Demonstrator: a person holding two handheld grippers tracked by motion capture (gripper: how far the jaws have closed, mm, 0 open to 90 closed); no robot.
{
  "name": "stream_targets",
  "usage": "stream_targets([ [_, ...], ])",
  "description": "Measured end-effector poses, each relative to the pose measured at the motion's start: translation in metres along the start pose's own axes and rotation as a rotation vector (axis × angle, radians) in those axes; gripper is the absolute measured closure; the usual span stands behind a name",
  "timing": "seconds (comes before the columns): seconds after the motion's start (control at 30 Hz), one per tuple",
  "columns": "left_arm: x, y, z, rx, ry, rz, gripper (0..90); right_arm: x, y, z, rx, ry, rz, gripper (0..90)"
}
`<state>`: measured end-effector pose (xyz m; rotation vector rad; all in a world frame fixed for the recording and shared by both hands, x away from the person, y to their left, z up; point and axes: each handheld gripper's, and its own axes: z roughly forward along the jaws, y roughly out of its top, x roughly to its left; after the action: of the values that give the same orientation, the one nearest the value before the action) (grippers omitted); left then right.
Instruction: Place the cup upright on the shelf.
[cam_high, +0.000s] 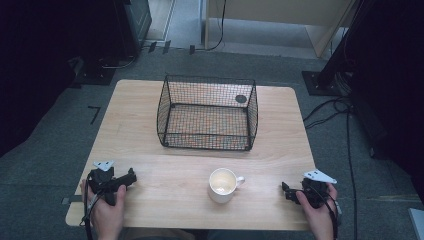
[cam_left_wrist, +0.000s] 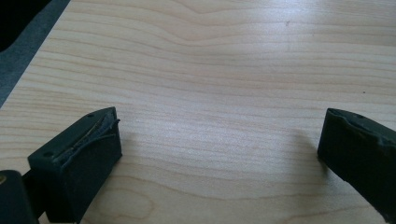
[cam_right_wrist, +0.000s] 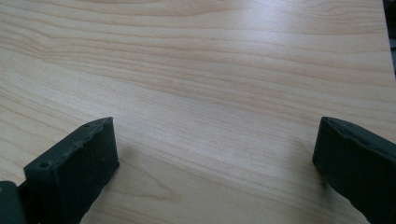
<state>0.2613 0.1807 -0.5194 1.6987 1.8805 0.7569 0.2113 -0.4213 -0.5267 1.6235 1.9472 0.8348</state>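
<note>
White mug (cam_high: 222, 185) stands on the desk (cam_high: 150, 145) between both released grippers, handle toward the right gripper (cam_high: 289, 192); left gripper (cam_high: 131, 178) lies farther.

Bare table (cam_high: 150, 172) lies between each gripper and the mug (cam_high: 223, 184); the wire basket (cam_high: 207, 112) blocks the far centre.

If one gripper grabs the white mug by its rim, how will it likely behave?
The white mug looks like glazed ceramic, so probably rigid, somewhat slippery and breakable. It stands upright on the table, squat, so unlikely to tip. Its side handle could make it swing.
</note>
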Motion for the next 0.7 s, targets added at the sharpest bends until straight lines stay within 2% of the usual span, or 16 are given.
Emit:
stream_targets([
  [0.13,-0.001,0.000,0.000,0.002,0.004,-0.002,0.0,0.003,-0.001,-0.002,-0.005,-0.016,0.017,1.3],
  [0.27,-0.001,0.000,0.000,-0.001,0.010,-0.010,0.0,0.004,-0.004,-0.006,-0.028,-0.028,0.036,13.2],
  [0.3,-0.001,0.000,0.000,-0.001,0.010,-0.010,0.0,0.004,-0.004,-0.006,-0.028,-0.028,0.036,13.2],
  [0.53,-0.002,0.000,0.000,-0.001,0.012,-0.012,0.0,0.008,0.000,-0.021,-0.080,0.006,0.040,12.9],
  [0.7,-0.002,0.000,0.000,0.000,0.012,-0.011,0.0,0.018,0.005,-0.025,-0.103,0.069,0.028,14.1],
])
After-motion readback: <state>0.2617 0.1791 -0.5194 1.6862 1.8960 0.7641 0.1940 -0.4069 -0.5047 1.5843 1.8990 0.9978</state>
